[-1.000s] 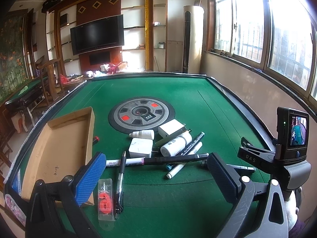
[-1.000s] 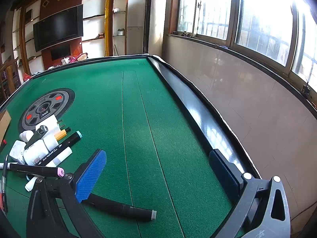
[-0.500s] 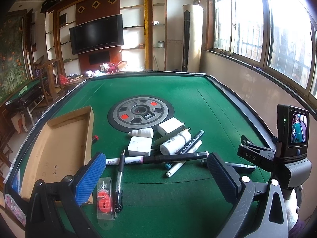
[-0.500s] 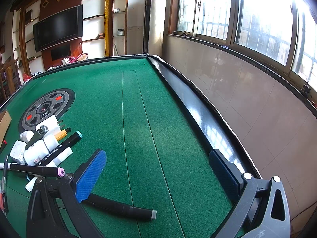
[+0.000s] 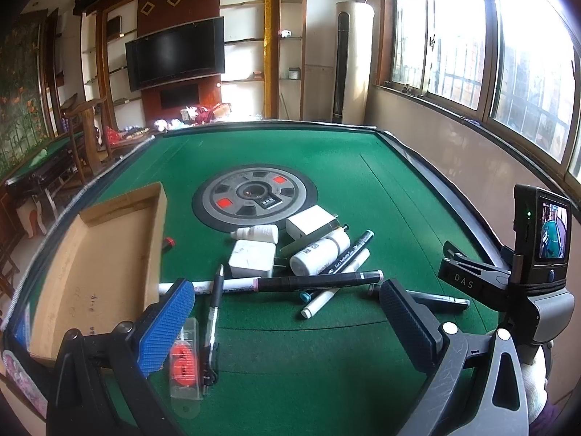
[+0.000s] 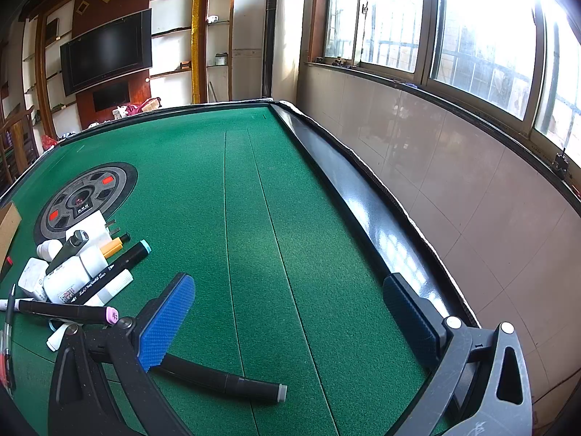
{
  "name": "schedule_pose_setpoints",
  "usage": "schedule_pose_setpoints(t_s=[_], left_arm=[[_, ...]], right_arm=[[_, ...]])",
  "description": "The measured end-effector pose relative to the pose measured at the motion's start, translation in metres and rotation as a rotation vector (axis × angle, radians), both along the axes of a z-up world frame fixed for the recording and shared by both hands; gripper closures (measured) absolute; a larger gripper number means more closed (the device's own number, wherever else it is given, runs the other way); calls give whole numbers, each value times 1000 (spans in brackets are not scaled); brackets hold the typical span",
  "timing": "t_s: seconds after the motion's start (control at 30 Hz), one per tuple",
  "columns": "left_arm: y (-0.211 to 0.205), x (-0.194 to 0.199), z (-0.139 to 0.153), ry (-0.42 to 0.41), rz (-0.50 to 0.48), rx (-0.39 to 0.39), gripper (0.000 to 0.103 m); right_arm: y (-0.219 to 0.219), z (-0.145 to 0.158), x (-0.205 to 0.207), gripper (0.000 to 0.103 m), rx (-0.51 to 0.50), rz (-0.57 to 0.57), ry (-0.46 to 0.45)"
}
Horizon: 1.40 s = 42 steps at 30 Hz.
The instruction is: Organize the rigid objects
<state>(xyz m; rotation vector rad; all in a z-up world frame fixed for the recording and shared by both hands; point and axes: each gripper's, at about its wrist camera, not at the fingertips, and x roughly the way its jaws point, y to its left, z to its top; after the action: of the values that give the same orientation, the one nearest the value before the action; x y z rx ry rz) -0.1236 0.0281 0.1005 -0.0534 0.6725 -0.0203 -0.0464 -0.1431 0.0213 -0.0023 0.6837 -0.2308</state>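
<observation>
The table is covered in green felt and edged by a glossy black rim, with a grey-and-black disc carrying two red squares at its centre. The tray is shown in plain brown cardboard, the two adapters and the bottle in white, the long marker in black with a pink end, and the flat packet as clear with a red-orange insert. On both left tongs and right tongs, one finger pad is seen in blue with a fine dotted texture and the other in black.
</observation>
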Motion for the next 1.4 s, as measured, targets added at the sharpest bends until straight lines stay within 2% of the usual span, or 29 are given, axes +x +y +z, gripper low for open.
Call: schedule_pose_setpoints(t_s=[0.17, 0.43, 0.5, 0.6, 0.77, 0.9, 1.07, 1.17, 1.23, 1.3, 1.4], left_arm=[[12, 25, -17, 54, -18, -96, 0], [69, 62, -60, 173, 117, -170, 0], [77, 62, -65, 185, 137, -165, 0], [91, 58, -66, 174, 173, -118, 0], [127, 50, -63, 176, 206, -163, 0], [138, 41, -44, 133, 114, -198, 0], [141, 26, -17, 69, -33, -197, 0], [145, 15, -9, 52, -64, -179, 0], [151, 6, -8, 50, -63, -176, 0], [160, -5, -8, 52, -47, -180, 0], [177, -22, -12, 49, -6, -200, 0]], right_arm=[[0, 0, 0, 0, -1, -2, 3], [1, 0, -1, 0, 1, -4, 6], [1, 0, -1, 0, 2, -5, 5], [2, -1, 1, 0, 5, -6, 7], [2, -1, 1, 0, 10, -5, 2], [2, 0, -2, 0, 18, -2, -11], [0, 4, -7, 0, 26, -2, -40], [4, 17, -17, 0, 0, -10, -70], [19, 37, -26, 0, 5, 61, -101], [47, 55, -29, 0, 15, 181, -111], [111, 68, -14, 0, 84, 457, -27]])
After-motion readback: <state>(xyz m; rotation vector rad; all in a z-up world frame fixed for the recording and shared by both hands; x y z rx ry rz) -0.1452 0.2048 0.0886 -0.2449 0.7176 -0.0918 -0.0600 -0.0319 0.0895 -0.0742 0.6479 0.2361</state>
